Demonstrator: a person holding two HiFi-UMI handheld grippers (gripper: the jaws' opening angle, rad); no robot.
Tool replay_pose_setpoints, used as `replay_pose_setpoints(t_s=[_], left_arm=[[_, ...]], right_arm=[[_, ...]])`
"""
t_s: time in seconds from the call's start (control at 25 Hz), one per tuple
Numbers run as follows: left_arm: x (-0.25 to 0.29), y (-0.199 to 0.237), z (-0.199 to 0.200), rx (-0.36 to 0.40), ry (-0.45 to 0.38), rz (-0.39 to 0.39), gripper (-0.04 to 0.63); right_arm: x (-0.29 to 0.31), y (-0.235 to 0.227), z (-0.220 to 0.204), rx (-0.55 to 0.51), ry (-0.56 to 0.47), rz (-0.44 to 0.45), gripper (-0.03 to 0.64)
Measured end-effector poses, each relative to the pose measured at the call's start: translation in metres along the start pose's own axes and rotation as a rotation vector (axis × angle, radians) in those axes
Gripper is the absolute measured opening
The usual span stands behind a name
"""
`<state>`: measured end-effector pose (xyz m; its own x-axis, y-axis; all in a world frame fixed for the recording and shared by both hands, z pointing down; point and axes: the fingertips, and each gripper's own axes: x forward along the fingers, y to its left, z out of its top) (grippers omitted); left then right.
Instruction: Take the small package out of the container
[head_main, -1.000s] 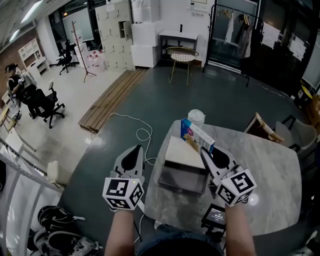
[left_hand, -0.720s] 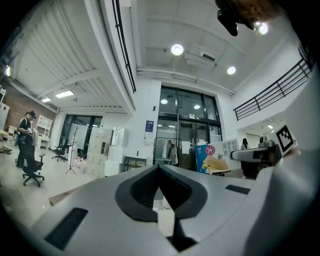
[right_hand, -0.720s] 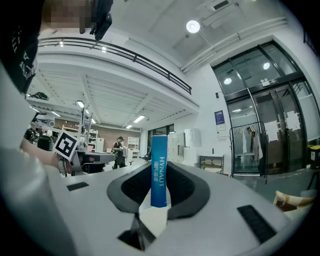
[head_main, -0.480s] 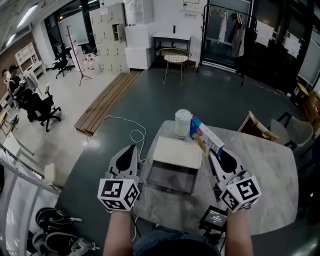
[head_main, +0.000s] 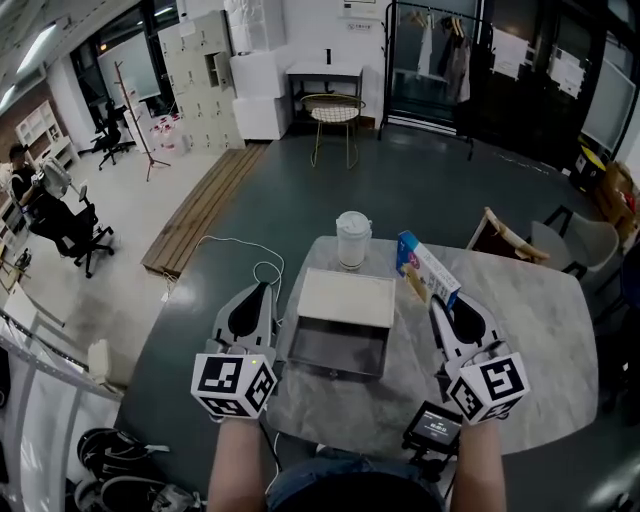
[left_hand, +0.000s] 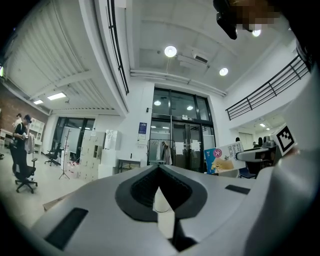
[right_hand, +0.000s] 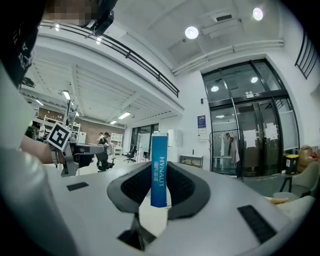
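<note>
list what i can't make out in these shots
- Inside of the container: head view, dim and small; what it holds can't be told.
- Front print of the package: too small in the head view; the right gripper view shows only its narrow side, gripped in the right tongs.
- Contents of the cup: head view, too small to tell.
- The screen: head view, too small to read.

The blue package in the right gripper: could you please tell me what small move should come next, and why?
Probably lower it onto the bare table right of the container, then release: the right gripper clamps the package, already outside the open container.
</note>
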<state>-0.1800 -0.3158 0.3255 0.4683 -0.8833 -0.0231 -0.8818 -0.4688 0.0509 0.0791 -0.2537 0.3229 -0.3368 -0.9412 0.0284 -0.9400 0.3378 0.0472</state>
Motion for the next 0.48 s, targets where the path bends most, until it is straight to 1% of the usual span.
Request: replay_pose_setpoints(t_s=[0.16, 0.36, 0.48], left_arm=[[0.002, -0.003, 0.004, 0.024, -0.013, -0.040, 0.012], [0.005, -0.001, 0.005, 0.024, -0.025, -0.072, 0.012], [0.006, -0.002, 0.005, 0.019, -0.029, -0.078, 0.011]], right_arm=[[-0.012, -0.007, 0.004, -0.008, -0.011, -0.056, 0.095], [-0.021, -0.010, 0.003, 0.000, -0.009, -0.116, 0.095], [-0.020, -0.011, -0.001, 0.002, 0.007, -0.131, 0.095]])
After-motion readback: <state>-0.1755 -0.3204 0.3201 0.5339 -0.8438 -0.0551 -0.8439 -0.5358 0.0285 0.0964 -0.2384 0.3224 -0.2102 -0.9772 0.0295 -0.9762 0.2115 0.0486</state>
